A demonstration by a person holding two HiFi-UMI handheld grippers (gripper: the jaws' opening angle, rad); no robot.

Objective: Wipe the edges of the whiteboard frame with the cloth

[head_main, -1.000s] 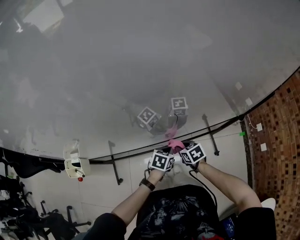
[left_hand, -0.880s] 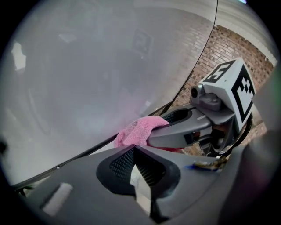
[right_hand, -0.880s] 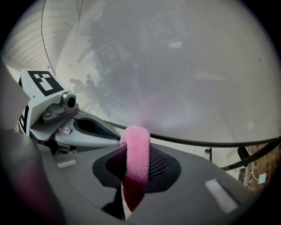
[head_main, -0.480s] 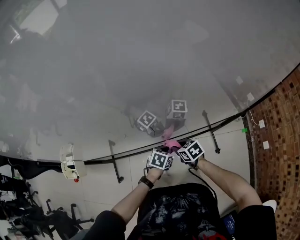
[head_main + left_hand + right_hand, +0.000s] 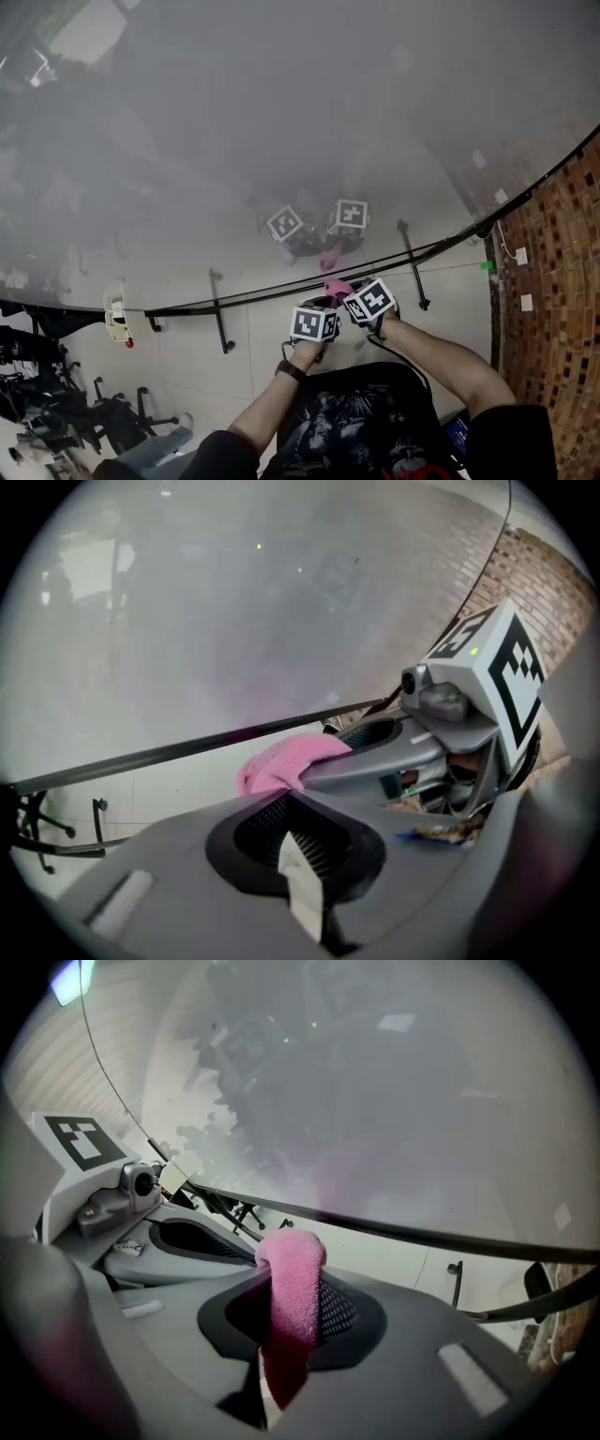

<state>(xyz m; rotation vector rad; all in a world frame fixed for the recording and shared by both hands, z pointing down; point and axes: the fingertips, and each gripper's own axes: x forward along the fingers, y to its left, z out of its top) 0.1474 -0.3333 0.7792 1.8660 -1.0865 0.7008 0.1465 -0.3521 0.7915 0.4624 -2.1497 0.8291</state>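
The right gripper point(image 5: 291, 1312) is closed on the pink cloth point(image 5: 292, 1274), which stands up out of its jaws, close under the dark lower edge of the whiteboard frame point(image 5: 422, 1234). I cannot tell if they touch. The left gripper point(image 5: 298, 841) is just beside it, jaws together, holding nothing.

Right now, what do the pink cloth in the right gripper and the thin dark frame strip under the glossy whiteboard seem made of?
Pink cloth: probably terry or microfibre; matte, fuzzy pile, folds limply where pinched. Thin dark frame strip: black-finished metal or plastic, smooth and straight with a faint sheen; the pictures don't settle which.
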